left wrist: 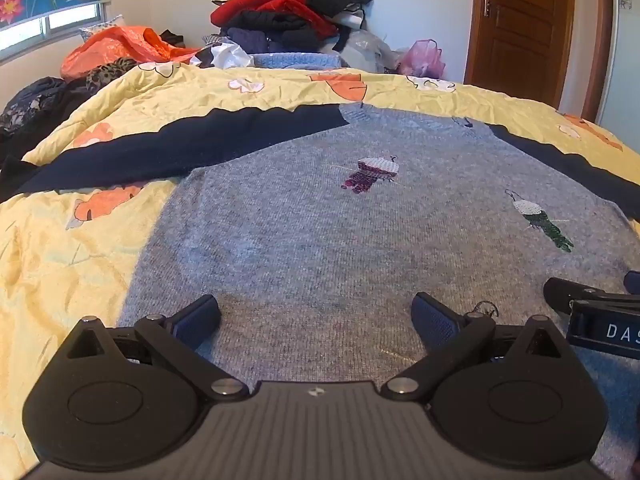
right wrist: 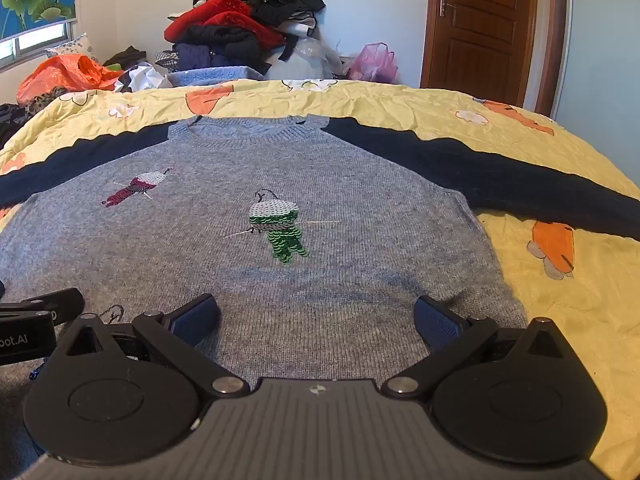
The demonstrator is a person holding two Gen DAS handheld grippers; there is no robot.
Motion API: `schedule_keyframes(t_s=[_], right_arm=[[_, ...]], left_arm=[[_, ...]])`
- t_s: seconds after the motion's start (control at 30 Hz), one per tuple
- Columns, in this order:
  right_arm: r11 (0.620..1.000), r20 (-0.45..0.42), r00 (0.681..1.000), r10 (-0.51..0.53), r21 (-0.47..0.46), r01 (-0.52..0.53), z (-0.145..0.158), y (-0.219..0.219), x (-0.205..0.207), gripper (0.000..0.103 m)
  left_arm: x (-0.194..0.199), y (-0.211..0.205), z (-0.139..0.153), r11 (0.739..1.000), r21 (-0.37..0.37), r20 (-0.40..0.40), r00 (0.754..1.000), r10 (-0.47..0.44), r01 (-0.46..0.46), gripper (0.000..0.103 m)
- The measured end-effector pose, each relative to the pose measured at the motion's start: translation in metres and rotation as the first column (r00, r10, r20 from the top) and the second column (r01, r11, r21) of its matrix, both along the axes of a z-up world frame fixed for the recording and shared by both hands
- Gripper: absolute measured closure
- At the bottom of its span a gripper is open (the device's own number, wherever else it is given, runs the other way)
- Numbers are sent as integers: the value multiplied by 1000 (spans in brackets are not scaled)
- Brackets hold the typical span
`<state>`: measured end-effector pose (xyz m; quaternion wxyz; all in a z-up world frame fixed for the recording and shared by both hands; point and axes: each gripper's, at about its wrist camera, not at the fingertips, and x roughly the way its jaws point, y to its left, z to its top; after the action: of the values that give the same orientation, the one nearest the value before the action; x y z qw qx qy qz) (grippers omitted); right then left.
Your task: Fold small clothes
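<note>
A small grey knit sweater (left wrist: 304,232) (right wrist: 248,272) with dark navy sleeves and sequin bird patches lies flat, front up, on a yellow quilt. Its neck faces the far wall and both sleeves are spread sideways. My left gripper (left wrist: 316,316) hovers open over the lower left part of the sweater body, nothing between its fingers. My right gripper (right wrist: 316,316) stands open over the lower right part, close to the side seam, also empty. Each gripper shows at the edge of the other's view.
The yellow flowered quilt (right wrist: 540,304) covers the bed around the sweater. A tall pile of red, black and blue clothes (left wrist: 288,12) and plastic bags sits at the far end. A brown wooden door (right wrist: 480,24) stands at the back right, a window at the left.
</note>
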<state>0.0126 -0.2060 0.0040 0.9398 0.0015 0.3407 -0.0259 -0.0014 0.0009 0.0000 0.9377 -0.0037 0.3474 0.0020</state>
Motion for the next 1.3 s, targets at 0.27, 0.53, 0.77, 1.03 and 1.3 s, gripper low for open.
schedule_keyframes(t_s=[0.27,0.53,0.77,1.03,1.3], right_arm=[[1000,1,1000,0,4,0,0,0,0,0],[1000,1,1000,0,4,0,0,0,0,0],[1000,1,1000,0,5,0,0,0,0,0],[1000,2,1000,0,6,0,0,0,-1,0],[1000,2,1000,0,7,0,0,0,-1,0]], left_arm=[[3,-3,3,1000,21,-22,1000,1,0,0],[1,-1,2,1000,10,-20,1000,8,-7,0],[-1,0,0,1000,13,-12,1000,-8,8,0],[-2,0,1,1000,15,-11,1000,-6,6,0],[-2,1,1,1000,15,-11,1000,-7,7,0]])
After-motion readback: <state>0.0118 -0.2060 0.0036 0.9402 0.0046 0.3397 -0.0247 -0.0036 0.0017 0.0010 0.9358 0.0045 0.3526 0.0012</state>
